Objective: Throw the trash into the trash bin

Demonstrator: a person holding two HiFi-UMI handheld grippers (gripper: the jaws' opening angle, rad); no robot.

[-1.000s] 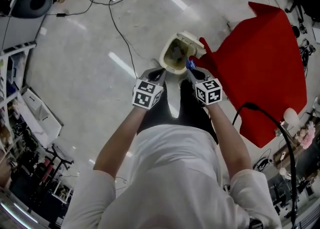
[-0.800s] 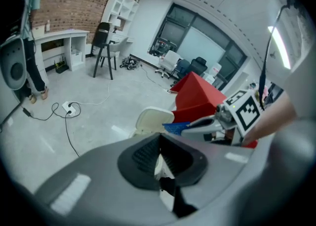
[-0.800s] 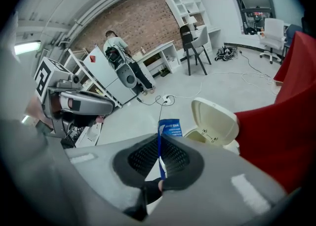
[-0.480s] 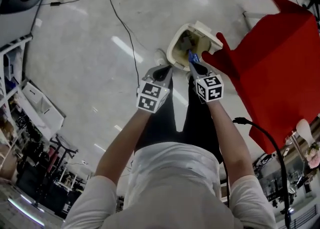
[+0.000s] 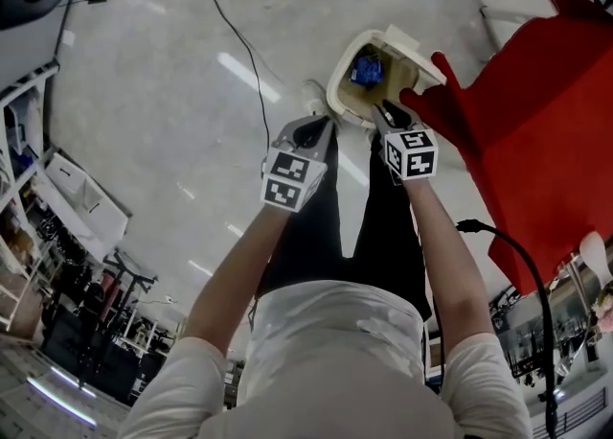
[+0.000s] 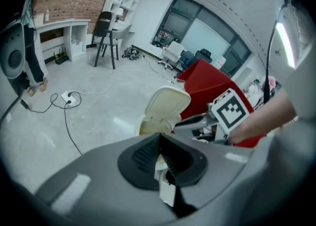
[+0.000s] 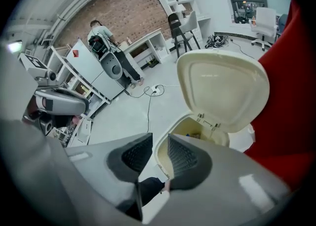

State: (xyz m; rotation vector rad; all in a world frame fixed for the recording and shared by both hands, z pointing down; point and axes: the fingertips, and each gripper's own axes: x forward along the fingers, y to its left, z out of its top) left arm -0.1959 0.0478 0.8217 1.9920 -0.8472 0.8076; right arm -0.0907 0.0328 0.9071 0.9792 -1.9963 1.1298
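Right gripper [image 7: 159, 145]: jaws parted, having just been opening, with nothing between them, poised at the near rim of the trash bin [image 5: 337, 92]. The bin lid [image 7: 222, 87] stands raised. Blue trash [image 5: 366, 70] lies inside the bin, clear of the gripper. Left gripper [image 6: 159, 140]: jaw tips together, empty, beside the bin over the floor [image 5: 144, 102].

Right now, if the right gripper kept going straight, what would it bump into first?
Probably the near rim of the open trash bin, or it would go just inside; depth is hard to judge. The right gripper has just been opening its jaws, and nothing is between them.
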